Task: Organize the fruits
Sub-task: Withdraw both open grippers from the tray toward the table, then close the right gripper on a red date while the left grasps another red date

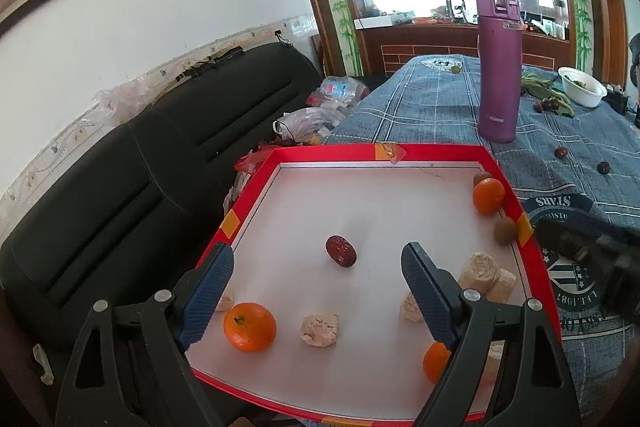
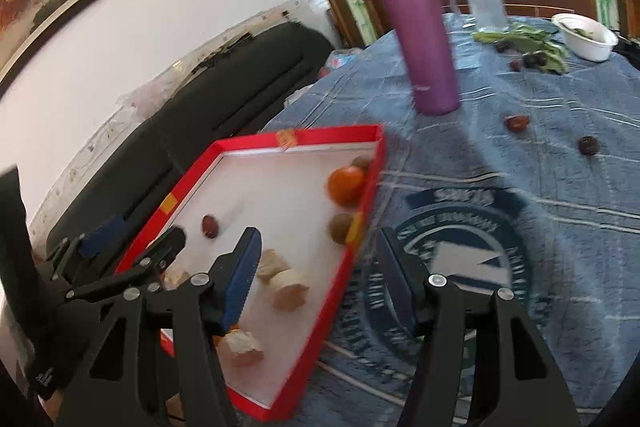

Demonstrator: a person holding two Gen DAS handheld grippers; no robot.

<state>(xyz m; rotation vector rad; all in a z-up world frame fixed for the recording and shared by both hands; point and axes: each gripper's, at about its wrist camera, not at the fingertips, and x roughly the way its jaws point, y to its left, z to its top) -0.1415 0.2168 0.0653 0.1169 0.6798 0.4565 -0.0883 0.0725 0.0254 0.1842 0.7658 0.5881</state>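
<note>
Red date (image 1: 340, 251) lies mid-tray, just ahead of my left gripper (image 1: 318, 293), between its fingers' lines, long axis running diagonally away to the left. Left jaws apart, empty. Right gripper (image 2: 320, 279), jaws apart, empty, straddles the red tray's (image 1: 256, 183) right rim, farther off.

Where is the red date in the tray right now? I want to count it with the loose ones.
The red date lies alone near the middle of the red tray, between the open left gripper's fingertips in the left wrist view, apart from the oranges.
</note>
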